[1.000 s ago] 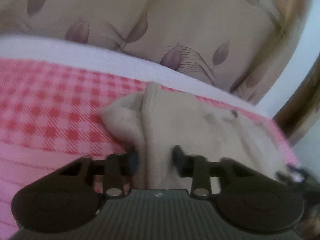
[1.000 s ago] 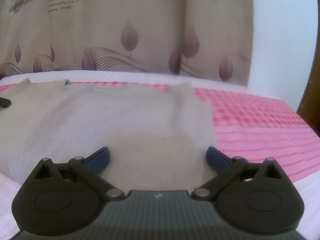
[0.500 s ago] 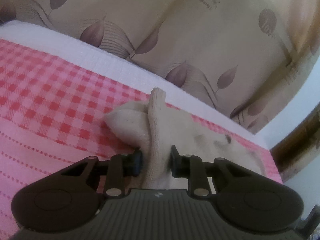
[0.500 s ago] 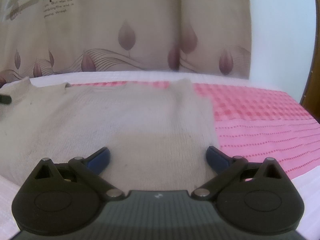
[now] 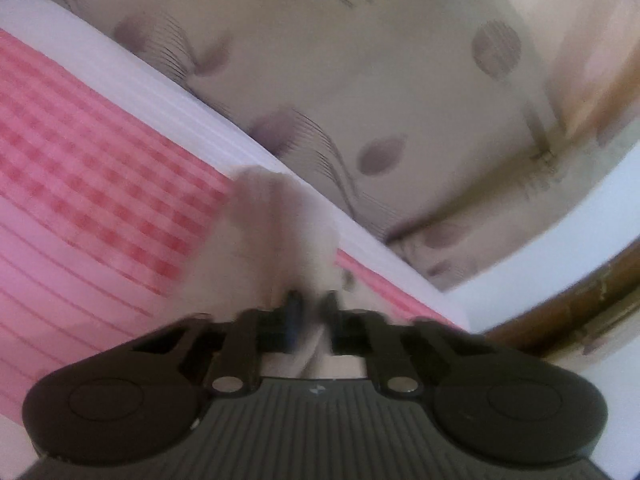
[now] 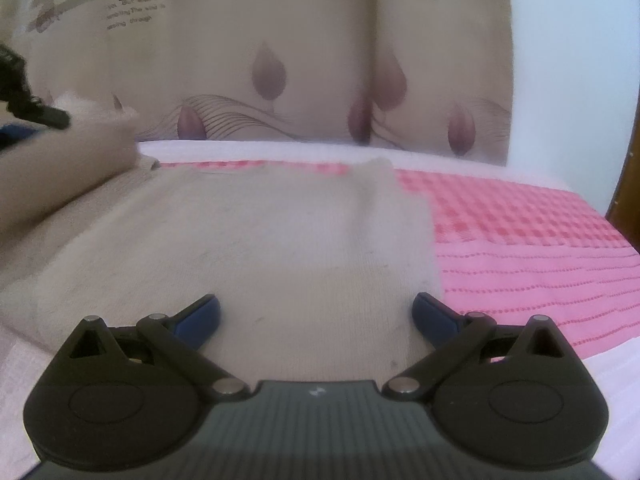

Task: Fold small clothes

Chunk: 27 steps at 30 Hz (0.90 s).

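Beige knit, soft and light, will sag and stretch wherever it is lifted, so I judge an edge or corner the best hold, pinched through both layers. Nearest, the right tongs (image 6: pixel 316 316) hover wide apart with nothing between them, over the sweater (image 6: pixel 248 248) lying flat on the pink checked bed cover (image 6: pixel 520 232). The left tongs (image 5: pixel 311 312) are clamped narrow on a bunched fold at the sweater's left side, raised off the cover. That view is blurred, so which part is pinched is unclear. Beyond hangs a leaf-print curtain (image 6: pixel 320 60).
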Available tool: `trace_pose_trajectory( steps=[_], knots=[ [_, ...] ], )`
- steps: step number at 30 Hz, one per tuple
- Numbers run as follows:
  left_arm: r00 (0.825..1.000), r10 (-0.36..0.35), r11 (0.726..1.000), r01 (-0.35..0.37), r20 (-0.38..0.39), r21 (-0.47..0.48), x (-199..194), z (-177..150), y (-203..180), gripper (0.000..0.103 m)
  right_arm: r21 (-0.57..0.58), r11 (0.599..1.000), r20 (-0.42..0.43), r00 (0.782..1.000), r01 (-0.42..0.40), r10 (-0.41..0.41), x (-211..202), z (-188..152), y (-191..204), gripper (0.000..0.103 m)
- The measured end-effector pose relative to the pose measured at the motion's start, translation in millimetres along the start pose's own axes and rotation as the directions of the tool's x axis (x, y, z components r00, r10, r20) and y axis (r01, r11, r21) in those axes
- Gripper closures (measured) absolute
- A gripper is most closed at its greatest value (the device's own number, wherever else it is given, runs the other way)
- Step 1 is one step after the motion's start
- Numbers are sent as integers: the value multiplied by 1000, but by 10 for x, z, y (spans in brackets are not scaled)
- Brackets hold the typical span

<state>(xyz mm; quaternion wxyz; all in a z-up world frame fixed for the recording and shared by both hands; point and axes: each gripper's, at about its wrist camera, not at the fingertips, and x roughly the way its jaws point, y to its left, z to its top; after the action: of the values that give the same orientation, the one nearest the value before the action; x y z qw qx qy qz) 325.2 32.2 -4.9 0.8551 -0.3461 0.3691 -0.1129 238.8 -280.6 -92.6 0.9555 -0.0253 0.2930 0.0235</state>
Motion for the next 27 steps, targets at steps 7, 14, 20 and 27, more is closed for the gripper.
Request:
trace_pose_trajectory(
  steps=[7, 14, 20, 27],
  knots=[
    [997, -71, 993, 73, -27, 95, 157, -228, -412, 99, -4, 1000, 1, 1000, -17, 17, -7, -2, -13, 0],
    [987, -90, 979, 63, 136, 192, -400, -84, -65, 11, 154, 973, 75, 984, -173, 163, -127, 9, -303, 0],
    [983, -74, 942, 13, 170, 335, -622, -348, 556, 14, 388, 689, 280, 790, -612, 545, -389, 242, -495, 0],
    [947, -248, 937, 182, 203, 297, -631, -828, 928, 16, 494, 523, 172, 668, -695, 724, 174, 500, 25, 0]
  ],
)
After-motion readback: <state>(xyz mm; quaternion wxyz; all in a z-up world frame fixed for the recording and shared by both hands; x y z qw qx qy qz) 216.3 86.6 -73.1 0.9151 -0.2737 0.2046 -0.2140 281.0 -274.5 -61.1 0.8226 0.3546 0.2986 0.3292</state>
